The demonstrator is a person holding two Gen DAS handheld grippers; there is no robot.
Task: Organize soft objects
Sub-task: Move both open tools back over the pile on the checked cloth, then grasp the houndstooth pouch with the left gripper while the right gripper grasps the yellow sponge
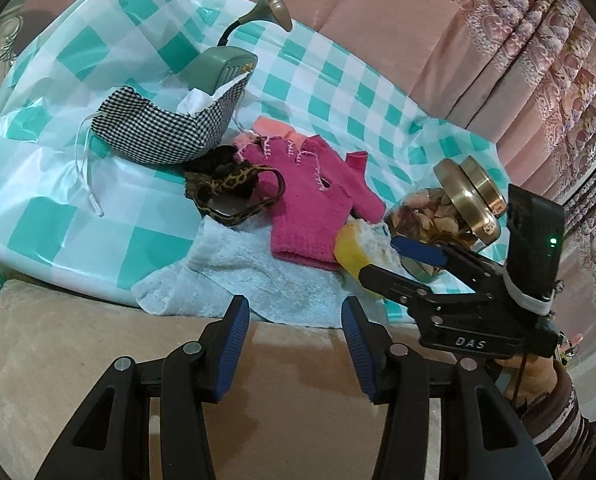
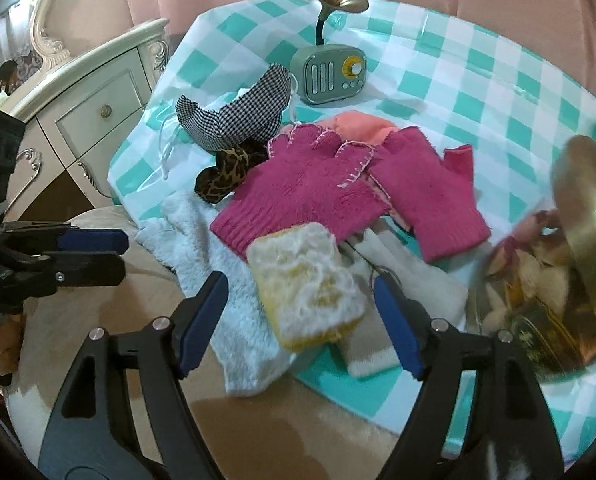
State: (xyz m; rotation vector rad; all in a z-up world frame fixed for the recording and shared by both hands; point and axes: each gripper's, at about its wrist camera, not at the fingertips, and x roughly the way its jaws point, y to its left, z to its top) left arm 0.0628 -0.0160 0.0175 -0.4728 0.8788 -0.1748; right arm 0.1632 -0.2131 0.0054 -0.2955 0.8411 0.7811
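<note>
On the checked surface (image 2: 438,80), my right gripper (image 2: 298,300) gapes around a yellow sponge (image 2: 306,284), seemingly untouched; my left gripper (image 1: 294,348) hangs open, empty.

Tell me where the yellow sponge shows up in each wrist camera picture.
Left wrist: yellow sponge right of centre, partly behind the right gripper.
Right wrist: sponge low centre, ahead of the open fingers.
Shared landmark: pink glove just behind it.
</note>
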